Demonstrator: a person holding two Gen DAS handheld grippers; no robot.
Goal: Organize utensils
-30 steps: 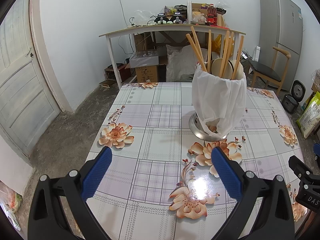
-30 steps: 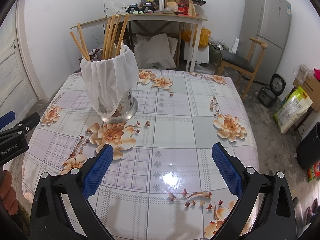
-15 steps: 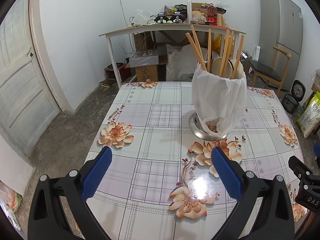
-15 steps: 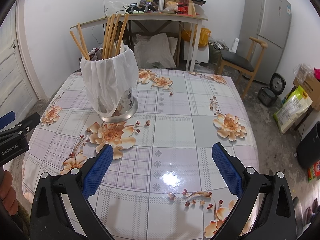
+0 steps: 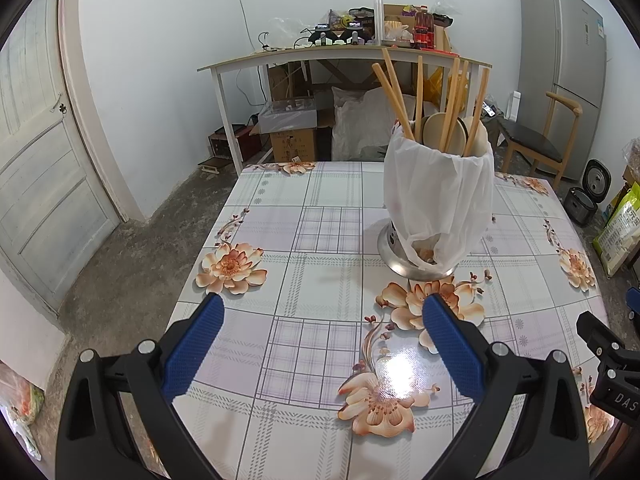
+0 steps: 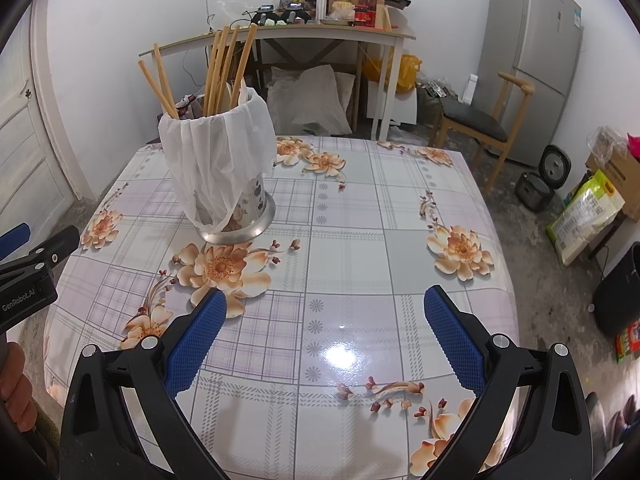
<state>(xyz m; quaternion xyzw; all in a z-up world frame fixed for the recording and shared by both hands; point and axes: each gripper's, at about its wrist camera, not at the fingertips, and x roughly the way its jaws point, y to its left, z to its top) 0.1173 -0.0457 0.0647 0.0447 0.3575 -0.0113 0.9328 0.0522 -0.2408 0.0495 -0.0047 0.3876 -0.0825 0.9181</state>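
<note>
A white plastic bag (image 5: 438, 188) drapes the steel utensil holder (image 6: 240, 232), hiding all but its flared base. Wooden chopsticks (image 5: 416, 96) and pale spoons, bowls half hidden, stick out. The holder stands right of center, above the left gripper (image 5: 320, 316); the right gripper (image 6: 326, 308) sees it upper left. Both spread wide, empty, over the glossy floral tablecloth (image 6: 360, 208).

White walls (image 5: 160, 60) and bare concrete floor (image 5: 132, 248) all round. Far ahead of the gripper, a cluttered white-legged side table (image 5: 320, 54); ahead and to the right, a grey fridge (image 6: 532, 52) with a wooden chair (image 6: 476, 120) beside it. Off left, a pale panelled door (image 5: 36, 152).
</note>
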